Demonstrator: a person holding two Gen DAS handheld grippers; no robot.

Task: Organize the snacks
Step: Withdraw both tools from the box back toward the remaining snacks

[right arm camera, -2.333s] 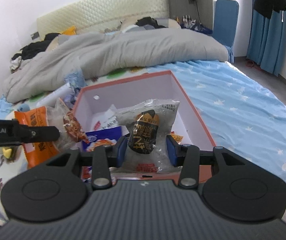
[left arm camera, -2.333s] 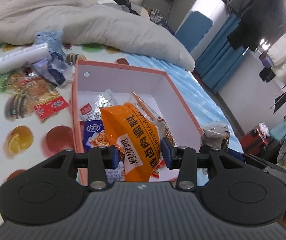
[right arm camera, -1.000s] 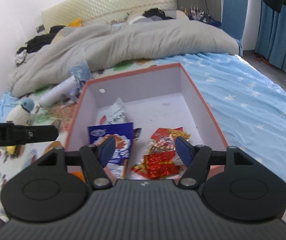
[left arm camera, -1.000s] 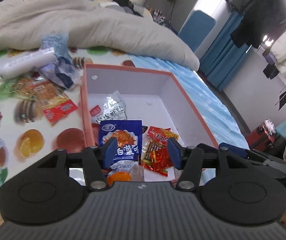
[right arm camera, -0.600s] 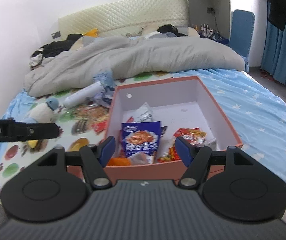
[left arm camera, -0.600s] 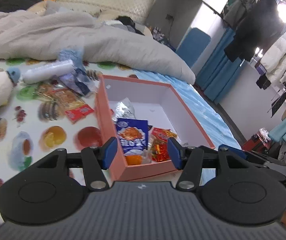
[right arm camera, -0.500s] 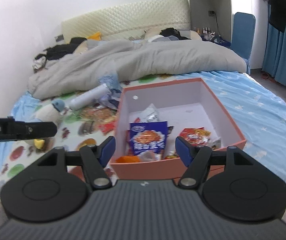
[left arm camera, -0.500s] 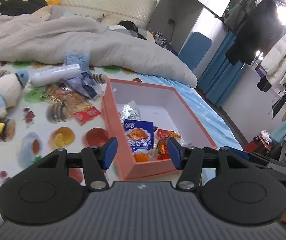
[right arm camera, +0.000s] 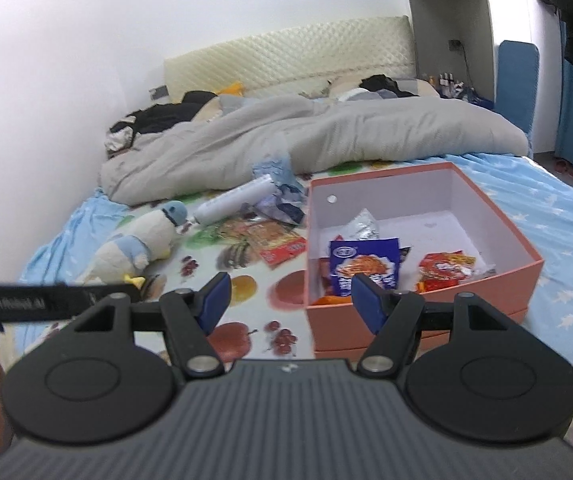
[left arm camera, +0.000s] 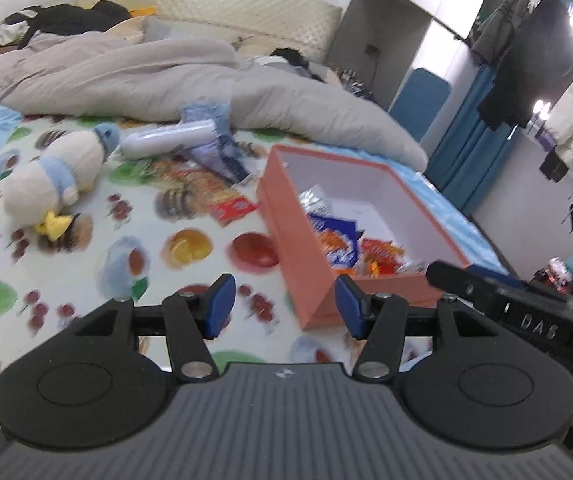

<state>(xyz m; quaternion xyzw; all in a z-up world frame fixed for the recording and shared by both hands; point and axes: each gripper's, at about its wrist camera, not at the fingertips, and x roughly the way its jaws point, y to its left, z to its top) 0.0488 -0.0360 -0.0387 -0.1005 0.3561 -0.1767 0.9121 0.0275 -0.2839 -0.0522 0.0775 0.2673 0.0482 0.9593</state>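
An orange box [left arm camera: 302, 240] [right arm camera: 418, 312] with a white inside sits on the bed. It holds a blue snack packet [right arm camera: 364, 266] [left arm camera: 336, 240], red packets [right arm camera: 444, 266] [left arm camera: 380, 252] and a silver packet [right arm camera: 362, 228]. More snack packets [right arm camera: 274, 240] [left arm camera: 206, 188] lie on the fruit-print sheet left of the box. My left gripper [left arm camera: 282, 308] is open and empty, near the box's front left corner. My right gripper [right arm camera: 288, 298] is open and empty, in front of the box.
A plush penguin [left arm camera: 56, 180] [right arm camera: 142, 240] lies left of the snacks. A white tube [left arm camera: 166, 142] [right arm camera: 234, 200] and crumpled blue wrappers [right arm camera: 278, 196] lie behind them. A grey duvet [right arm camera: 306, 136] covers the far bed. Blue curtains [left arm camera: 458, 160] hang at right.
Both grippers let go of their packets into the box, opened, and pulled back and up from it. The box now shows farther away.
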